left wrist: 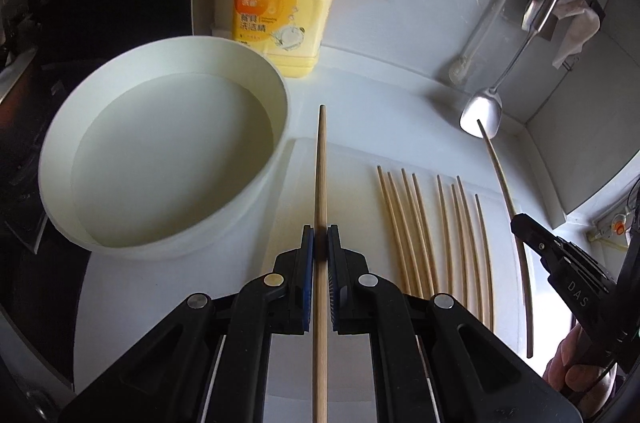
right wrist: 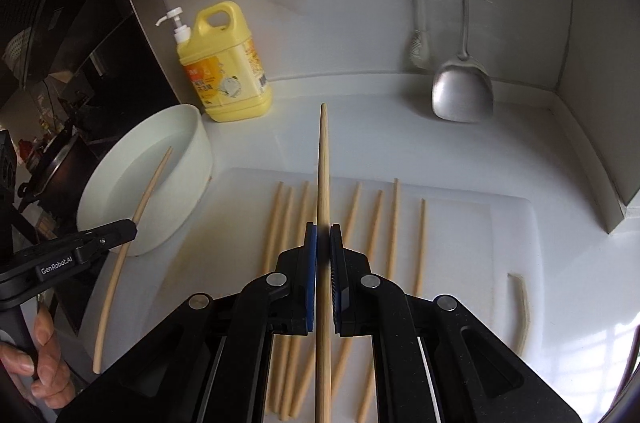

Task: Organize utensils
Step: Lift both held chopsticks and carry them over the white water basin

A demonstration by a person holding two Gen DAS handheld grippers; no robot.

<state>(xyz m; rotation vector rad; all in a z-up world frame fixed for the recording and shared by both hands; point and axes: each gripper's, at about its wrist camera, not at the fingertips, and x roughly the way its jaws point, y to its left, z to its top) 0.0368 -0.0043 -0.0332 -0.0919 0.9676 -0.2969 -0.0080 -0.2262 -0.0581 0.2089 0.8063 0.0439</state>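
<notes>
Pinched tight in the left tool [left wrist: 321, 241]: one chopstick [left wrist: 321, 183], lifted above the cutting board [left wrist: 352, 159]. Same deal on the right tool [right wrist: 323, 241], clamped on another chopstick [right wrist: 323, 175]. Eight more chopsticks [left wrist: 436, 239] lined up on the board. White bowl [left wrist: 256, 71], yellow soap jug [left wrist: 284, 3] and hanging spatula [left wrist: 480, 113] further out on the bench [left wrist: 380, 91].

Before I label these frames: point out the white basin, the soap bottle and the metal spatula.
white basin [left wrist: 256, 63]: left wrist view, far rim.
soap bottle [right wrist: 224, 79]: right wrist view, label side.
metal spatula [right wrist: 462, 95]: right wrist view, blade.
</notes>
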